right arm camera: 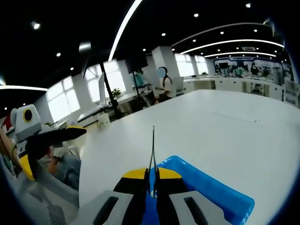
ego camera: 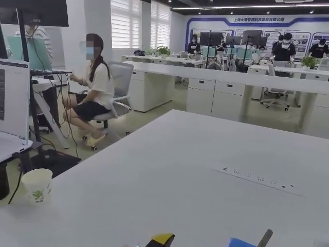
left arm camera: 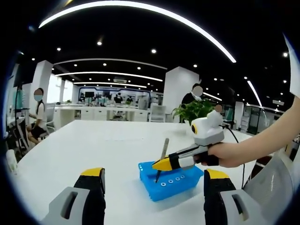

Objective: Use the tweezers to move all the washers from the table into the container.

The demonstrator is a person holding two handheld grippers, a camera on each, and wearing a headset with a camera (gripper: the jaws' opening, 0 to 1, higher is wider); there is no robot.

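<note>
- Plainly, the right gripper has its jaws pressed close on the tweezers, whose thin prongs stick out ahead past the yellow tips.
- From the left gripper view, that gripper comes in from the right, held in a hand. The tweezers slant down with their point inside the blue container.
- The washers lie in a short row on the container's floor, small white rings just beside the tweezers' point. Whether the point touches one I cannot tell.
- The container sits on the white table. In the right gripper view it lies directly under the closed jaws.
- The left gripper is spread wide and holds nothing. In its own view its two jaws stand to either side of the container, apart from it.
- In the right gripper view the left gripper shows at the left edge, beside the table, also with its jaws apart.
- At the bottom edge of the head view are a yellow gripper tip, a corner of the container and the end of the tweezers. Which gripper that tip belongs to I cannot tell.
- A paper cup stands near the table's left edge, and a power strip is set into the tabletop to the right, well apart from it.
- Beyond the table a seated person is at a desk.
</note>
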